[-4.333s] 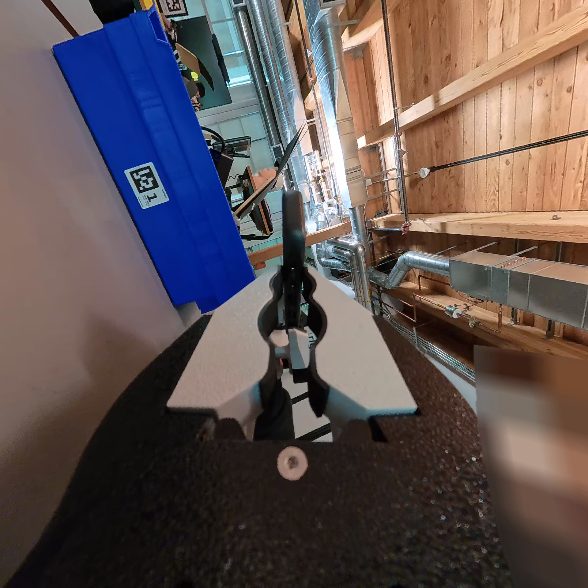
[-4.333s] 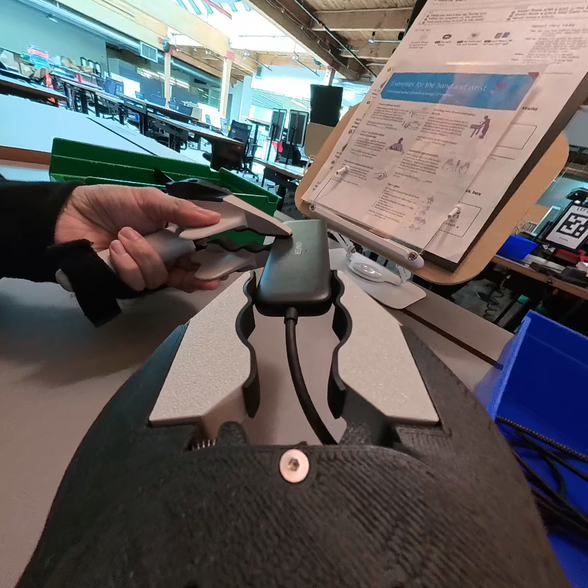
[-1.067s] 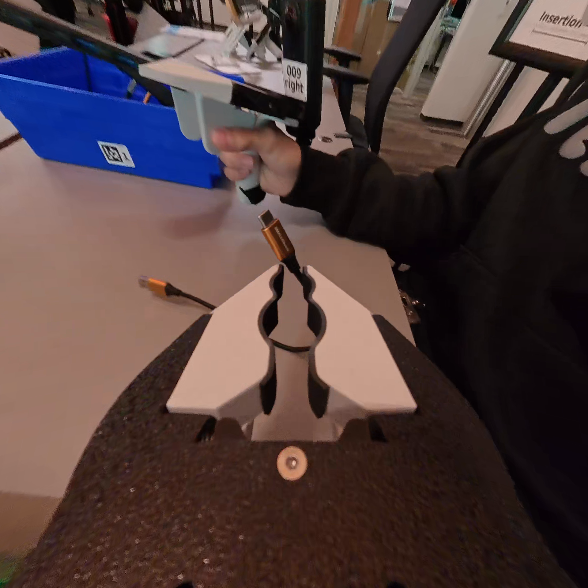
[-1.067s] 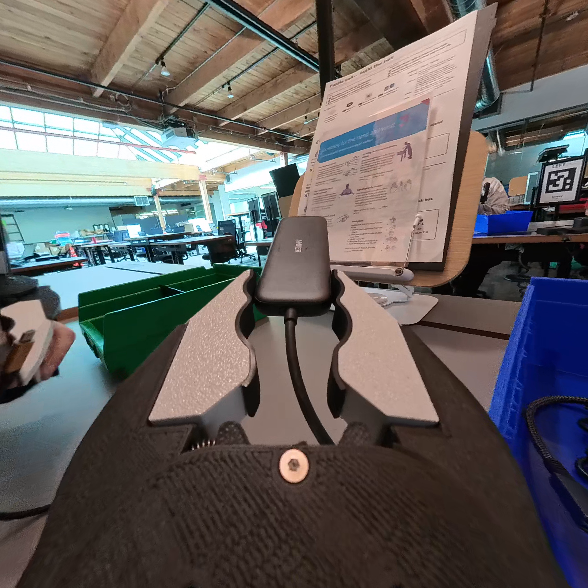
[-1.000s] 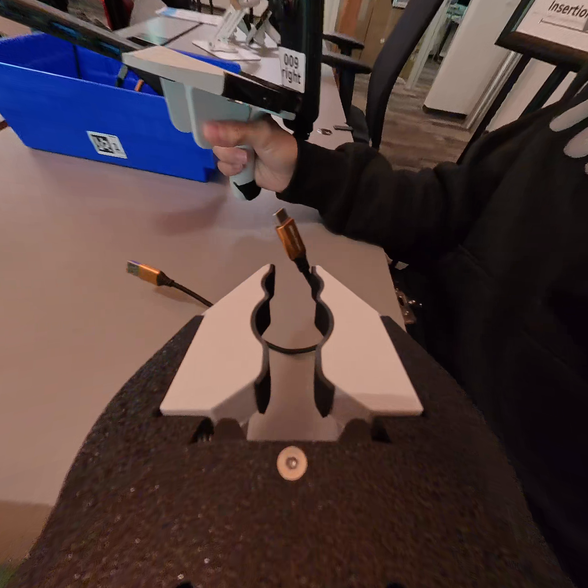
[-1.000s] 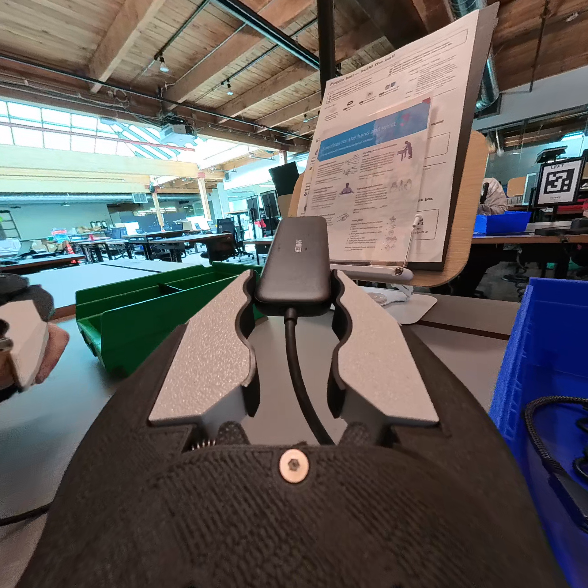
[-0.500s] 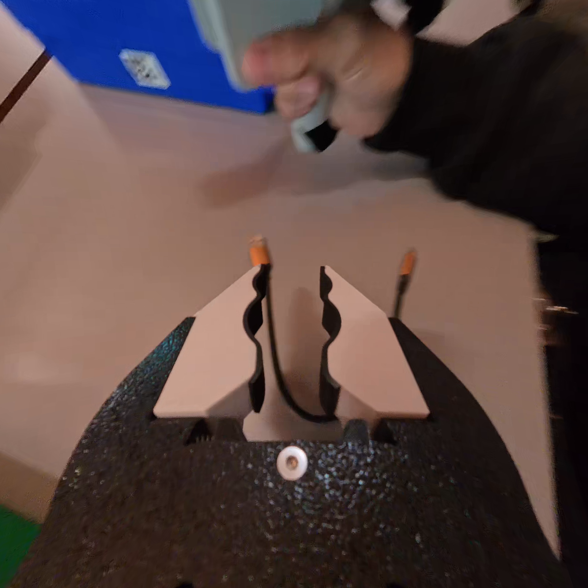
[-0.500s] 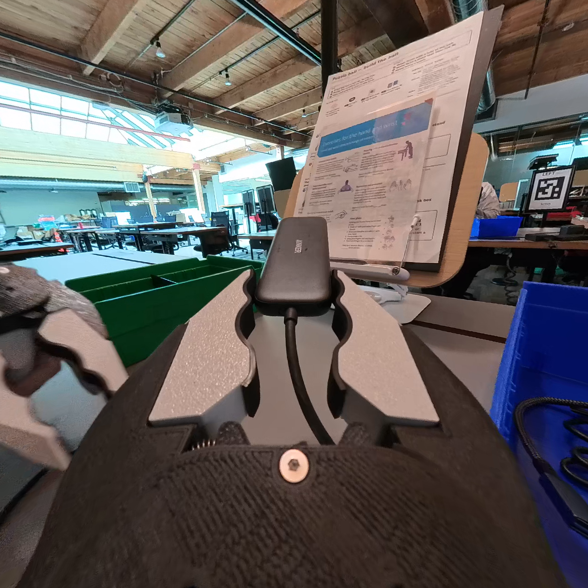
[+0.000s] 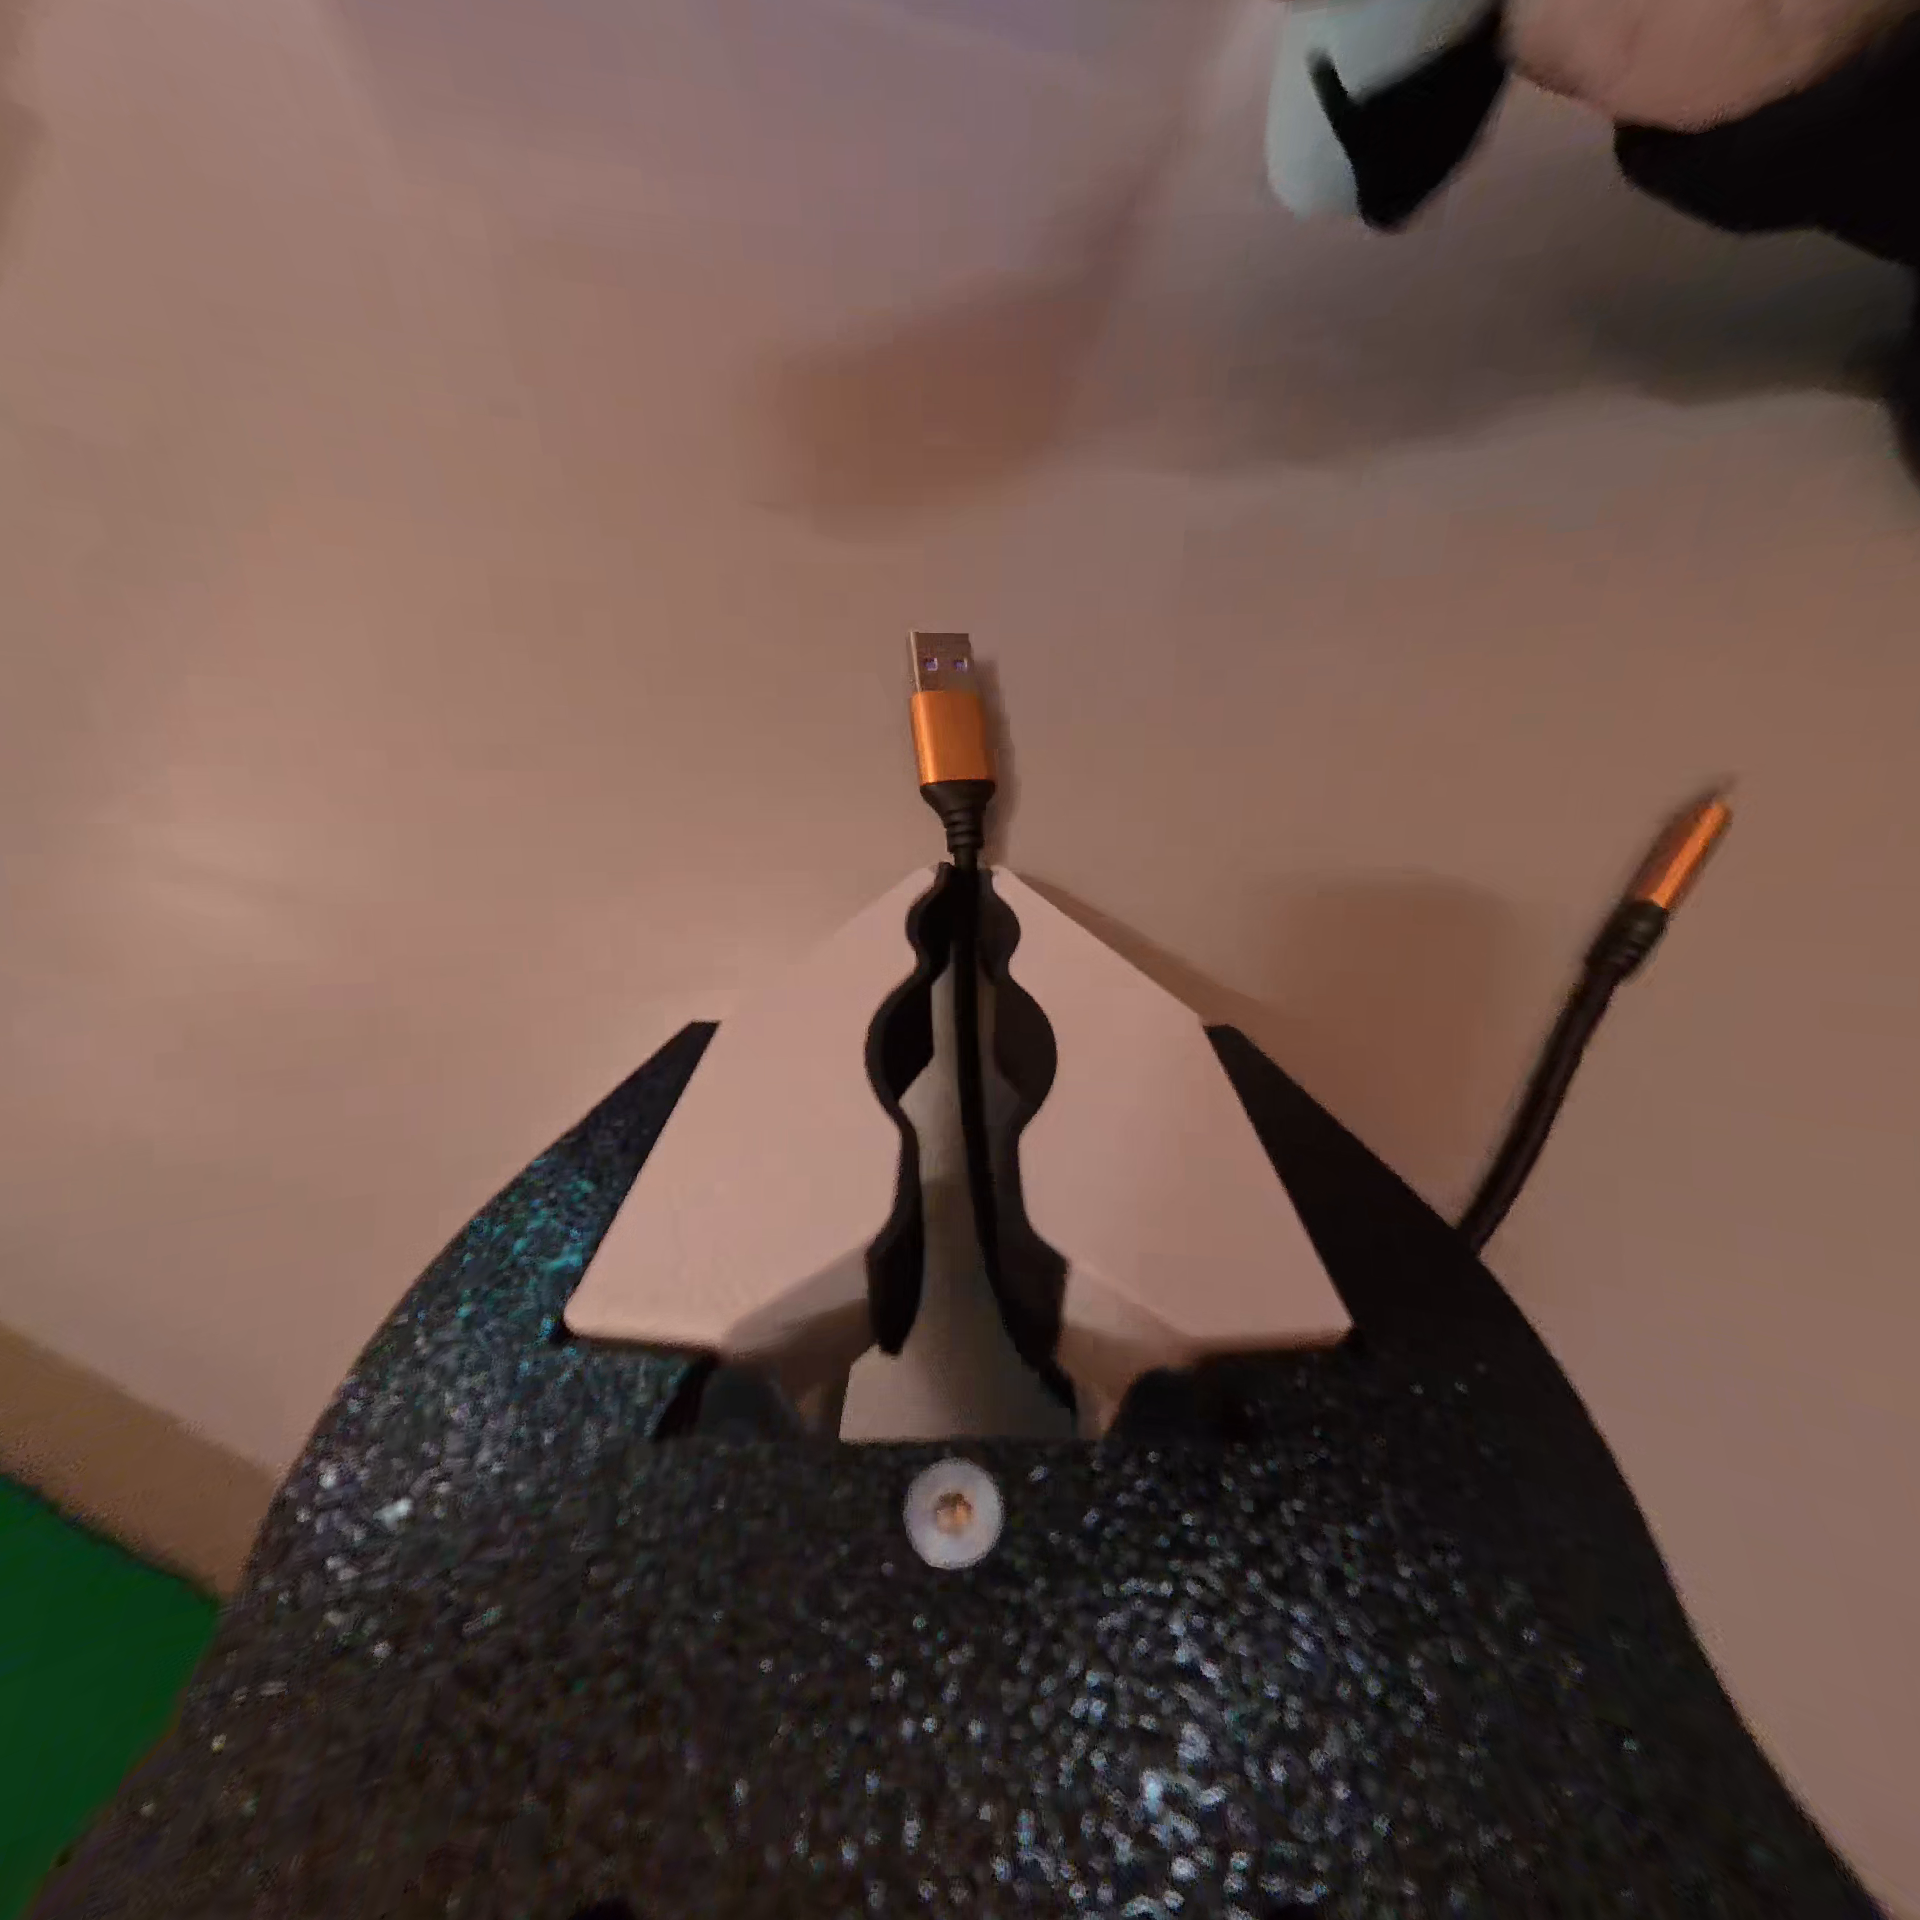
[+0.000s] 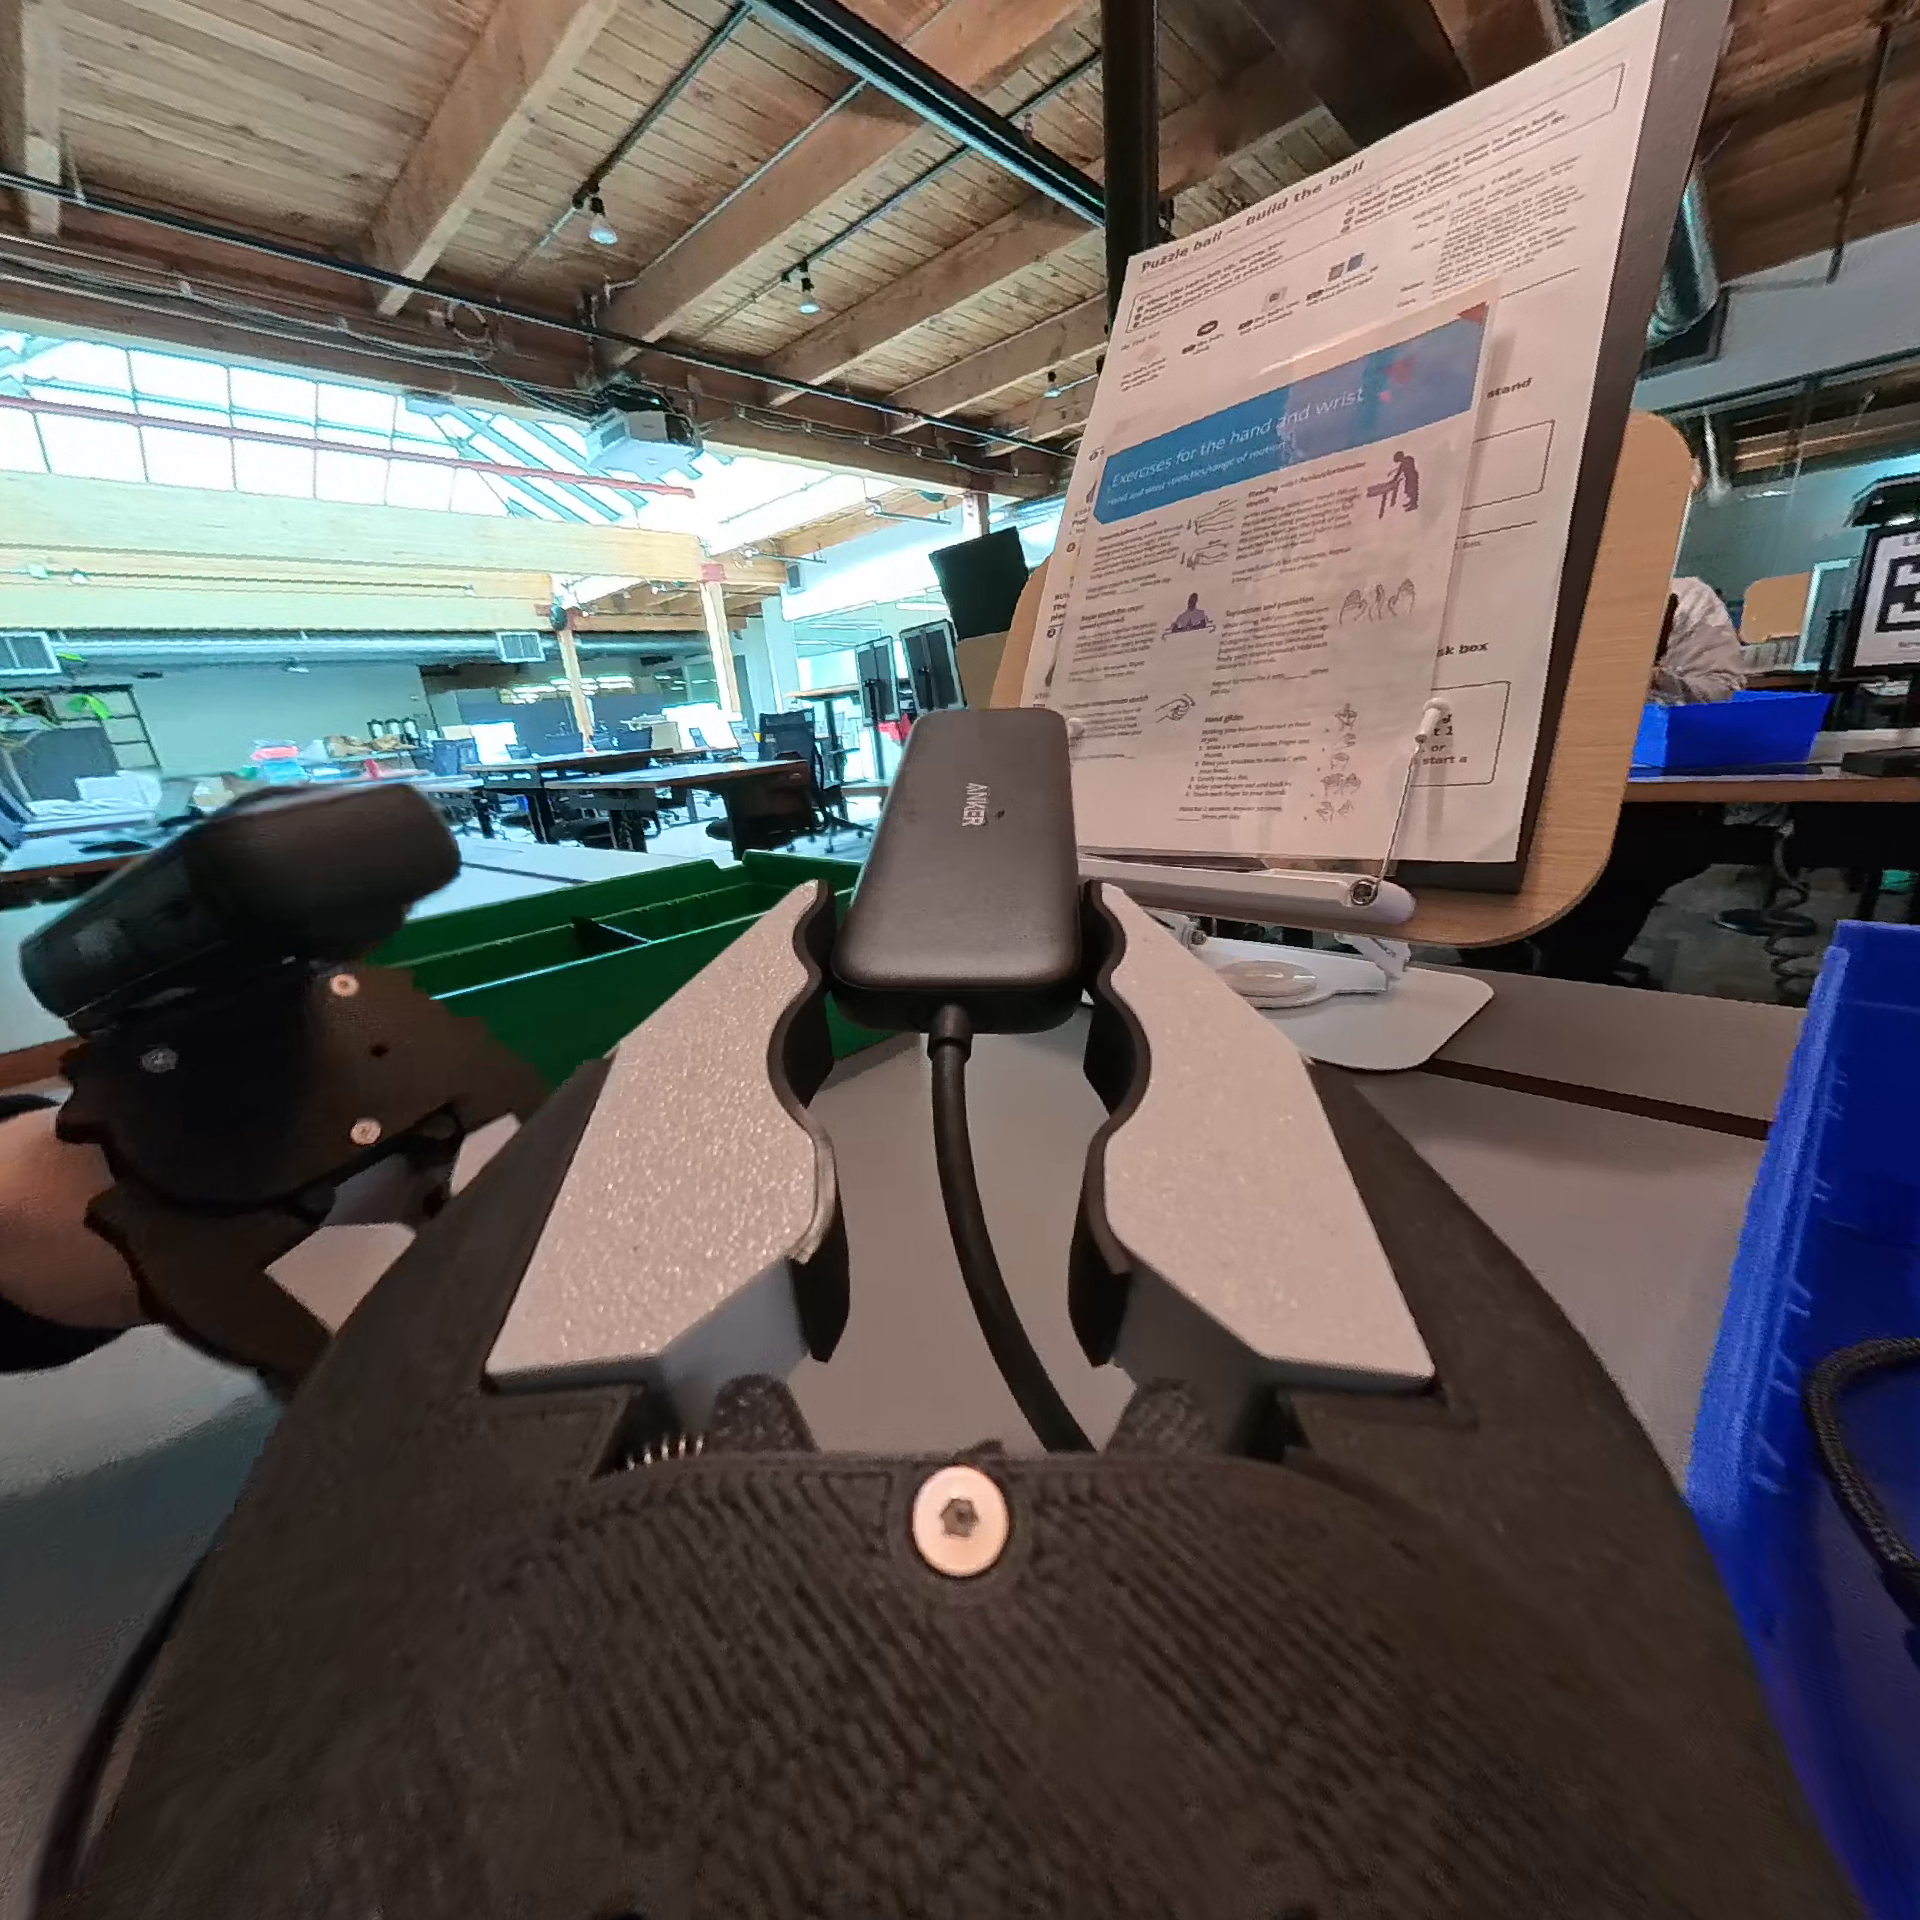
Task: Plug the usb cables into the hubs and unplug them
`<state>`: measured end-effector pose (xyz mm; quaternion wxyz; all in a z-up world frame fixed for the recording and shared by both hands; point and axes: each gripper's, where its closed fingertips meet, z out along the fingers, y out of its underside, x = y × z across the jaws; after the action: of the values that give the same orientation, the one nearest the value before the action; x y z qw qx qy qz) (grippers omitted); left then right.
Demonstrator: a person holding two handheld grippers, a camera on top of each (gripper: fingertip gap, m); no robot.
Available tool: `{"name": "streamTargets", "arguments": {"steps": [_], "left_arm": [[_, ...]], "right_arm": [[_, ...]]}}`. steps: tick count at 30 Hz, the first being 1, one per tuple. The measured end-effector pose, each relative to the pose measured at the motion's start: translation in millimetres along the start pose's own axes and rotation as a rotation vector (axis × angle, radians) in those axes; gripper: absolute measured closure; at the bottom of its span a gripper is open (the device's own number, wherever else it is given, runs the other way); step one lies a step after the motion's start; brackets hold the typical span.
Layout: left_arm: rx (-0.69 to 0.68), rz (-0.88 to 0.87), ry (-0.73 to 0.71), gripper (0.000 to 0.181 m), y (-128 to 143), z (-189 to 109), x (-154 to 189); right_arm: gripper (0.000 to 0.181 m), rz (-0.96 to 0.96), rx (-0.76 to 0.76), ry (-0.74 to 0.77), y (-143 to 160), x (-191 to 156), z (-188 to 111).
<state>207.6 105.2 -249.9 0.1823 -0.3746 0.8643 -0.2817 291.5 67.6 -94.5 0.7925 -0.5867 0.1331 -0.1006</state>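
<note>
My left gripper (image 9: 964, 875) is shut on the thin black cable just behind an orange USB-A plug (image 9: 947, 722), which sticks out past the fingertips over the table. The cable's other orange plug (image 9: 1675, 858) lies to the right on the table, blurred. My right gripper (image 10: 961, 914) is shut on a black USB hub (image 10: 961, 847) and holds it level above the table; the hub's black cord (image 10: 982, 1226) runs back between the fingers. The left gripper's black body (image 10: 239, 1023) shows at the left of the right wrist view.
A green bin (image 10: 623, 961) stands behind the hub on the left. A blue bin (image 10: 1829, 1299) with black cables is at the right. A document stand (image 10: 1340, 582) with printed sheets is behind. The hand on the right gripper's handle (image 9: 1455, 94) is at the upper right of the left wrist view.
My left gripper let go of the smaller orange plug, swung down toward the table, and has closed on the cable behind the USB-A plug. The right gripper stays shut on the hub.
</note>
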Motion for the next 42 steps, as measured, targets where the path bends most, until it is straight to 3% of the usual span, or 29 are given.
{"name": "streamTargets", "arguments": {"steps": [1, 6, 8, 10, 15, 18, 22, 28, 32, 38, 42], "left_arm": [[0.037, 0.004, -0.056, 0.179, -7, -7, -11], [0.248, 0.123, -0.598, 0.179, -55, -90, -83], [0.342, 0.271, -0.725, 0.180, -79, -119, -78], [0.359, 0.397, -0.746, 0.180, -89, -123, -61], [0.306, 0.647, -0.573, 0.180, -79, -82, 1], [0.204, 0.640, -0.432, 0.180, -54, -52, 22], [0.159, 0.613, -0.306, 0.180, -35, -32, 40], [0.182, 0.522, -0.284, 0.180, -29, -26, 38], [0.316, 0.418, -0.236, 0.180, -43, -42, 35], [0.640, 0.278, -0.018, 0.180, -62, -84, 41], [0.827, 0.273, 0.099, 0.180, -67, -115, 47]], "right_arm": [[0.136, 0.010, 0.002, -0.008, 0, 0, 0], [0.136, 0.056, 0.029, -0.016, -5, 2, -2], [0.136, 0.065, 0.035, -0.024, -5, 1, -3], [0.136, 0.071, 0.041, -0.024, -7, 2, -3], [0.136, 0.084, 0.069, -0.030, -11, 3, -5], [0.136, 0.124, 0.096, -0.049, -15, 2, -7], [0.136, 0.136, 0.108, -0.064, -17, 1, -8], [0.136, 0.129, 0.099, -0.064, -15, 1, -7], [0.136, 0.100, 0.073, -0.060, -10, -1, -5], [0.136, 0.093, 0.071, -0.059, -10, -2, -5], [0.136, 0.087, 0.066, -0.061, -9, -3, -5]]}}
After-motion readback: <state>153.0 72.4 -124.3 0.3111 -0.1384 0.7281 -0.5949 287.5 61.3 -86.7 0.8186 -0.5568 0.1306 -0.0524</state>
